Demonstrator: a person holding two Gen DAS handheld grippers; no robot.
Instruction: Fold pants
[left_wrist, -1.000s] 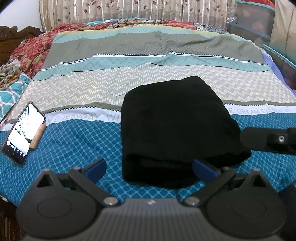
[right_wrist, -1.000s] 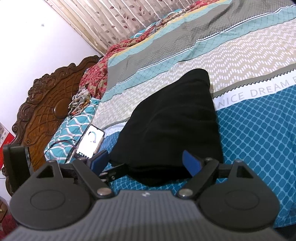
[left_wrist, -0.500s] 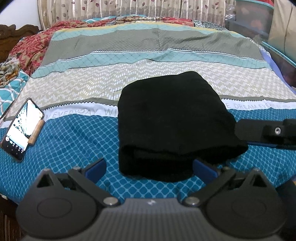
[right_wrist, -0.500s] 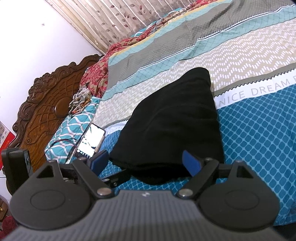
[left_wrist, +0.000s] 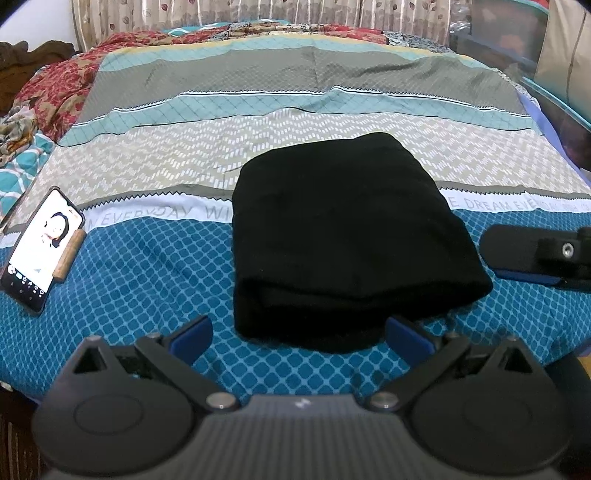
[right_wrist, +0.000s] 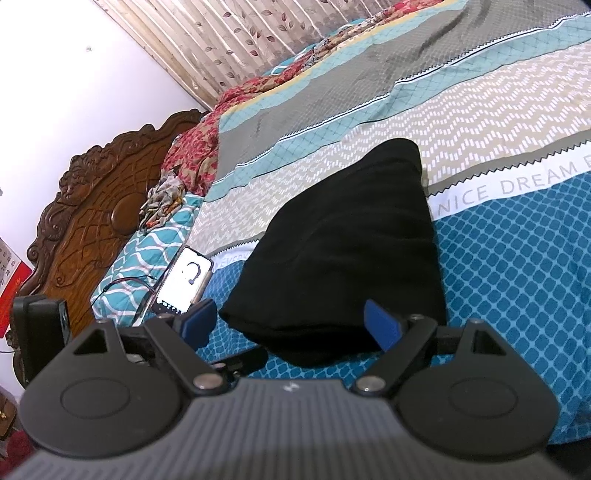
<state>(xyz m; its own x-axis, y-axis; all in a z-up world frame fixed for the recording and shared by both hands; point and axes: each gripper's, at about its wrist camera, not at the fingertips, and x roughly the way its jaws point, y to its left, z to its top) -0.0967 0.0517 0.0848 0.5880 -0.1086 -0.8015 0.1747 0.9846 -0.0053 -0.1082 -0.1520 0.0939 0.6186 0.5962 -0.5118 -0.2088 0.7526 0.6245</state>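
Observation:
The black pants (left_wrist: 343, 236) lie folded in a compact block on the striped bedsheet (left_wrist: 147, 277); they also show in the right wrist view (right_wrist: 343, 258). My left gripper (left_wrist: 299, 334) is open and empty, hovering just short of the block's near edge. My right gripper (right_wrist: 290, 323) is open and empty, near the block's near right corner. One finger of the right gripper (left_wrist: 535, 253) shows at the right edge of the left wrist view, beside the pants.
A lit phone (left_wrist: 40, 247) lies on the bed to the left of the pants, also in the right wrist view (right_wrist: 184, 282). A carved wooden headboard (right_wrist: 85, 210), patterned pillows and crumpled cloth sit at the left. Curtains hang behind the bed.
Both grippers have drawn back slightly from the folded pants and stay open. The pants have not moved.

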